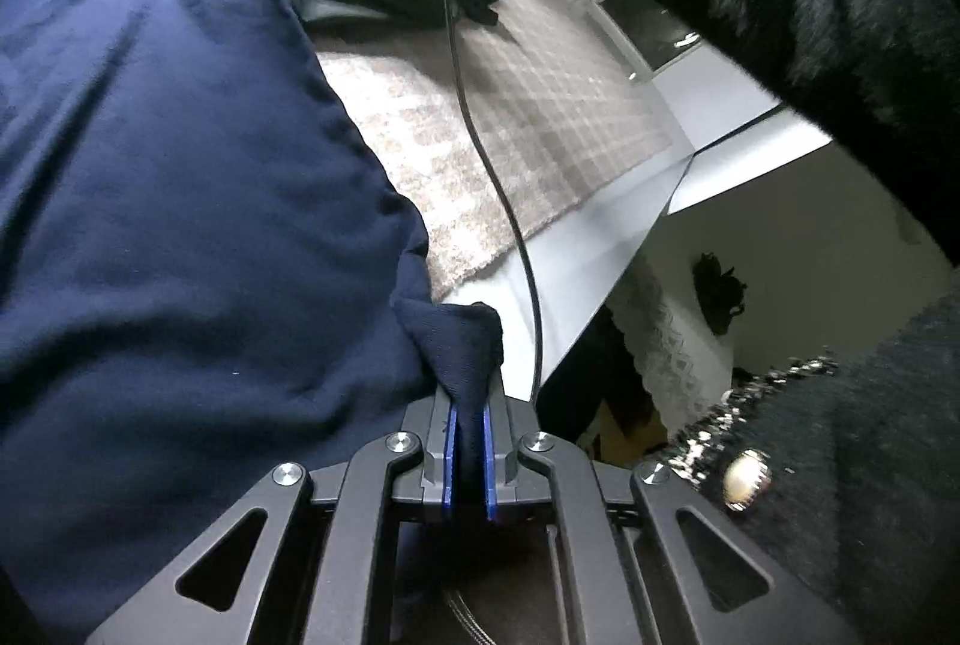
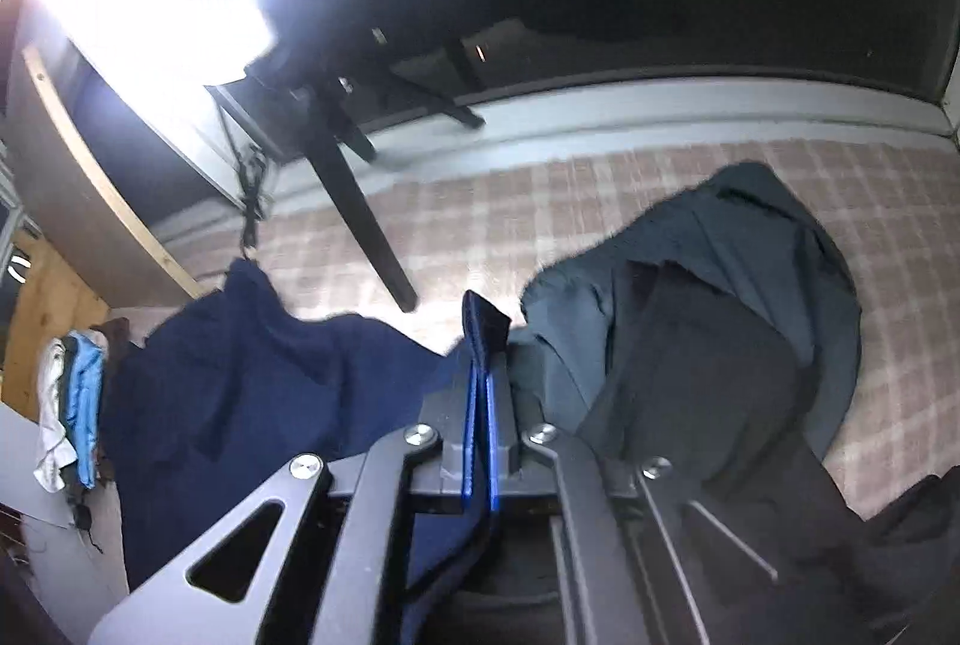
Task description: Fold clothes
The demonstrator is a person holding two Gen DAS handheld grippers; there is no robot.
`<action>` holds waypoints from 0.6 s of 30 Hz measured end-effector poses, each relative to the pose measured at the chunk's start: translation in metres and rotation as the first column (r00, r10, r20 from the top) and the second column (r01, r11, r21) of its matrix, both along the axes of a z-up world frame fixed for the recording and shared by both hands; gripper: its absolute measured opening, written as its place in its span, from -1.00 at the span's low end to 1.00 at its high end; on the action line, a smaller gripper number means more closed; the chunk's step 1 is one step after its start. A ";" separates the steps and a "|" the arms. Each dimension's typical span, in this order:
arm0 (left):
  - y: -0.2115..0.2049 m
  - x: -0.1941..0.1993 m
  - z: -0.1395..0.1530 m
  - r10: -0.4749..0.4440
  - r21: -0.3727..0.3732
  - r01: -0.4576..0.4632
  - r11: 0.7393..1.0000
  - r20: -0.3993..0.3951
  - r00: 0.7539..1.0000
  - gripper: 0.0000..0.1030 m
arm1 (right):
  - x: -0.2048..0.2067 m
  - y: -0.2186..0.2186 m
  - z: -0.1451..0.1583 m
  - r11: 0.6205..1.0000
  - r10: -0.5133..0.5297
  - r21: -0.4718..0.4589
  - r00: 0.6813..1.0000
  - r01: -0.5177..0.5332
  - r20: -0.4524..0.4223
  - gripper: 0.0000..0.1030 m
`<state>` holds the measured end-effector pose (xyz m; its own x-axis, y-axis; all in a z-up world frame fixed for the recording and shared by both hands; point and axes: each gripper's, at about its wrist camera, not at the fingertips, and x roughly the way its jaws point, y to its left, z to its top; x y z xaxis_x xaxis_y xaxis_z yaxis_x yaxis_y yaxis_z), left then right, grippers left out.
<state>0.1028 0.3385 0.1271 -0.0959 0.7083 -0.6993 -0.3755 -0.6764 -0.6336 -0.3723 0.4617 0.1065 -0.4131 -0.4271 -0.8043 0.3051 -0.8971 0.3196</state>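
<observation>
— Where's the shirt right now?

— The navy shirt (image 1: 168, 153) is up off the checked rug (image 1: 540, 105), strung between the two claws. The left claw (image 1: 471, 405) is clenched on a bunched corner of it, and from there the cloth spreads away to that claw's left and forward, filling that whole side of its view.

— And the other one?

— The right claw (image 2: 480, 393) is pinched tight on a thin folded edge of the same navy cloth. From it the shirt (image 2: 240, 375) sags down and off to its left, towards the stack of folded things (image 2: 69, 405) by the wall.

— So which way does it run?

— Its length seems to hang between the two grips, slack in the middle, not pulled straight. Neither hand is nearer; each already has an end. My guess is whatever comes next turns on that: the two held corners are apart, with the belly of the cloth drooping below them.

— Anything underneath?

— A heap of dark clothes: a grey-green garment (image 2: 690, 285) lying crumpled on the rug just right of the right claw. The shirt's lower part hangs close to it, so it could drag across that pile if lowered there. I can't tell whether it's being opened out or brought together.
</observation>
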 end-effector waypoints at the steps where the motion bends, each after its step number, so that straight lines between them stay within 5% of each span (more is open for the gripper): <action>1: -0.001 -0.001 0.000 0.003 0.008 -0.003 1.000 0.004 1.000 -0.92 | 0.004 0.002 0.007 1.000 -0.010 -0.013 1.000 0.009 -0.015 -0.94; 8: -0.007 0.002 0.000 0.000 0.021 0.000 1.000 0.009 1.000 -0.92 | 0.031 -0.042 0.046 0.998 0.016 0.056 0.994 -0.010 -0.111 -0.95; 11: -0.013 0.003 0.001 0.017 0.031 -0.017 0.999 0.009 1.000 -0.92 | 0.049 -0.098 0.054 0.983 0.101 0.165 0.984 -0.076 -0.148 -0.95; 13: -0.017 0.003 0.001 0.029 0.041 -0.030 0.999 0.012 0.999 -0.92 | 0.055 -0.143 0.048 0.972 0.195 0.148 0.978 -0.182 -0.078 -0.90; 15: -0.018 0.003 -0.001 0.030 0.040 -0.031 0.999 0.026 0.999 -0.91 | 0.062 -0.193 0.038 0.936 0.341 0.072 0.937 -0.346 0.071 -0.89; 17: -0.021 0.005 0.000 0.037 0.023 -0.038 0.999 0.026 0.999 -0.91 | 0.076 -0.198 0.049 0.928 0.365 0.067 0.931 -0.365 0.021 -0.74; 18: -0.023 0.007 0.001 0.041 0.017 -0.042 0.999 0.024 0.999 -0.91 | 0.082 -0.191 0.055 0.929 0.365 0.066 0.931 -0.363 -0.019 -0.44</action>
<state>0.1097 0.3160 0.1277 -0.1091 0.7162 -0.6893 -0.3318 -0.6799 -0.6539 -0.2905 0.2704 0.1612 -0.2629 -0.5040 -0.8227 0.6229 -0.7398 0.2542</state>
